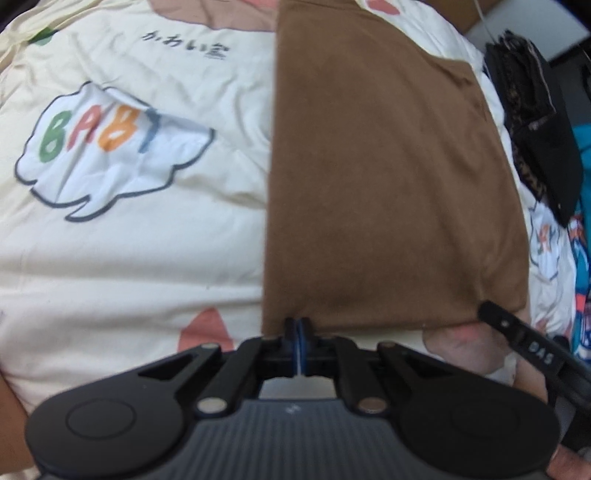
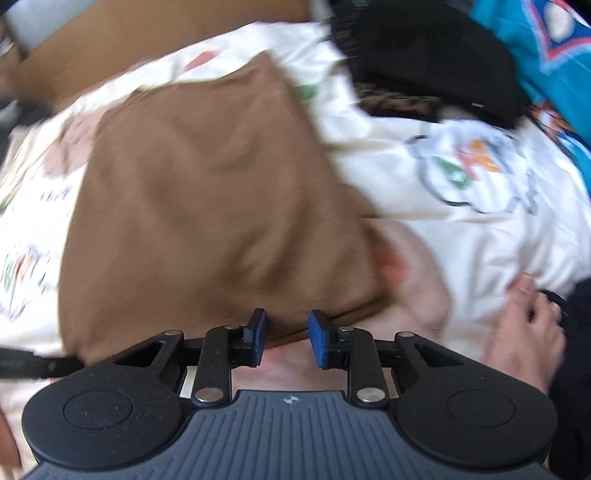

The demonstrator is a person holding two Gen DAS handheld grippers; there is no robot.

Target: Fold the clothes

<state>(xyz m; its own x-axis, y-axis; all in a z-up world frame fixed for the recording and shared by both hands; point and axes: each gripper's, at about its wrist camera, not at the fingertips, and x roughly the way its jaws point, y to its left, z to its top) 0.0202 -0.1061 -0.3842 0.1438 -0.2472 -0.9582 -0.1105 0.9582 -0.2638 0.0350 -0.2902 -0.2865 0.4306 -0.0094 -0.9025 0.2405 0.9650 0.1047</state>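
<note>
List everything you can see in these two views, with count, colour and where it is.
brown garment: one, brown, folded flat on the quilt.
quilt: one, cream with cartoon prints, under everything.
black clothing: one pile, black with leopard trim, right of the garment.
teal fabric: one, teal with a print, beyond the black pile.
left gripper: shut on the garment's near edge.
right gripper: open at the near edge.
bare foot: one, on the quilt, right wrist view.

A cream cartoon-print bedsheet (image 1: 129, 240) bearing colourful "BABY" lettering (image 1: 99, 133) at 9 o'clock; brown cardboard (image 2: 122, 33) lies beyond it at 11 o'clock.
</note>
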